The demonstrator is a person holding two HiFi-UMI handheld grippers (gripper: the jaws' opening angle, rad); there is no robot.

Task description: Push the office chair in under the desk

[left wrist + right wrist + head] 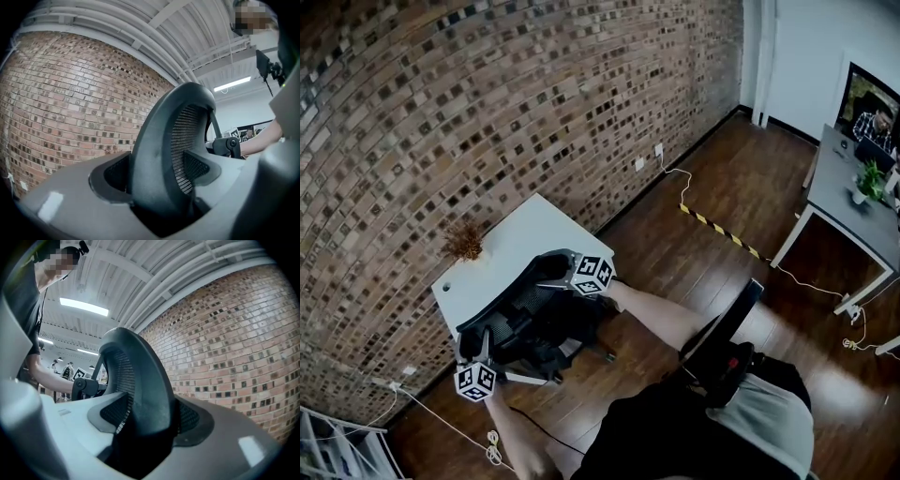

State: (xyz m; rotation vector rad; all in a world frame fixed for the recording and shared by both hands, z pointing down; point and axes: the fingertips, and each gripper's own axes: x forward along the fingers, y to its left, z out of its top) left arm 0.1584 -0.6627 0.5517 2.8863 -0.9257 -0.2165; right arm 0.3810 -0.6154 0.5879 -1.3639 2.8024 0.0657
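A black mesh office chair (pixel 534 323) stands at the front edge of a white desk (pixel 525 234) that sits against the brick wall. How far its seat reaches under the desk is hidden. My left gripper (pixel 492 361) is shut on the left side rim of the backrest (pixel 173 131). My right gripper (pixel 562 277) is shut on the opposite side rim (pixel 136 376). The two grippers face each other across the backrest. In the left gripper view the rim fills the gap at my left gripper (pixel 159 187). In the right gripper view it fills the gap at my right gripper (pixel 145 427).
A dried plant (pixel 464 242) stands on the desk's far left corner. A cable under striped tape (pixel 722 230) crosses the wooden floor. A grey desk (pixel 848 192) with a small green plant (pixel 869 178) stands at the far right. A white shelf (pixel 337 441) is at bottom left.
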